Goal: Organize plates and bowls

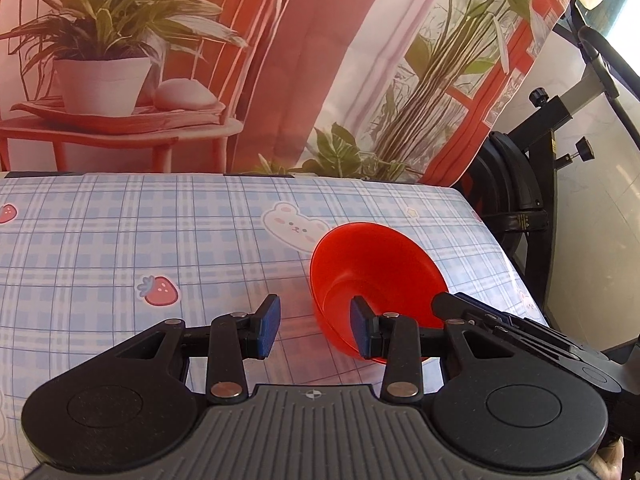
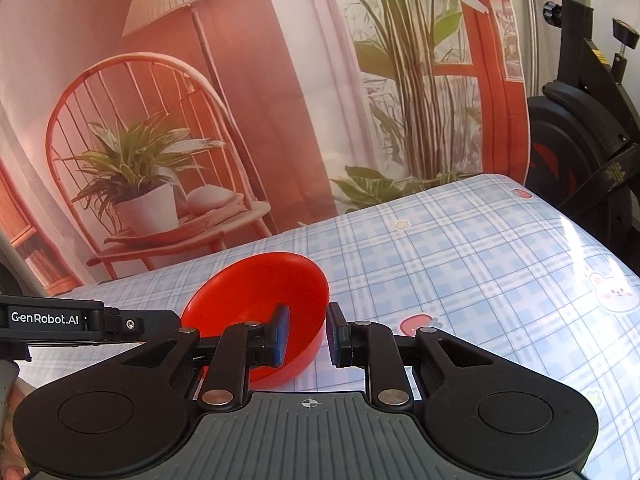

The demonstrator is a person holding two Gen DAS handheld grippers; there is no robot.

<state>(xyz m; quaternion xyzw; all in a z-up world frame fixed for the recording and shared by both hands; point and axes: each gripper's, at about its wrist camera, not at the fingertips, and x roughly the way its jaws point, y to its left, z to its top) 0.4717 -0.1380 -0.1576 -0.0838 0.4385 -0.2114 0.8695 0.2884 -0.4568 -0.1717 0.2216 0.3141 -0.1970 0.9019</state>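
Note:
A red bowl (image 1: 372, 272) hangs tilted just over the checked tablecloth (image 1: 120, 240), its mouth facing my left gripper. My right gripper (image 2: 308, 332) is shut on the bowl (image 2: 256, 292): one finger is inside, the other outside the rim. In the left wrist view it (image 1: 442, 304) comes in from the right to the bowl's far rim. My left gripper (image 1: 314, 324) is open. Its right finger (image 1: 360, 330) reaches into the bowl and its left finger (image 1: 268, 320) stays outside over the cloth. In the right wrist view it (image 2: 120, 322) meets the bowl's left edge.
A printed backdrop (image 1: 280, 60) of a chair and plants hangs behind the table's far edge. A black exercise bike (image 2: 580, 140) stands off the table's right side. The cloth (image 2: 480, 260) to the right of the bowl carries only its printed bears and strawberries.

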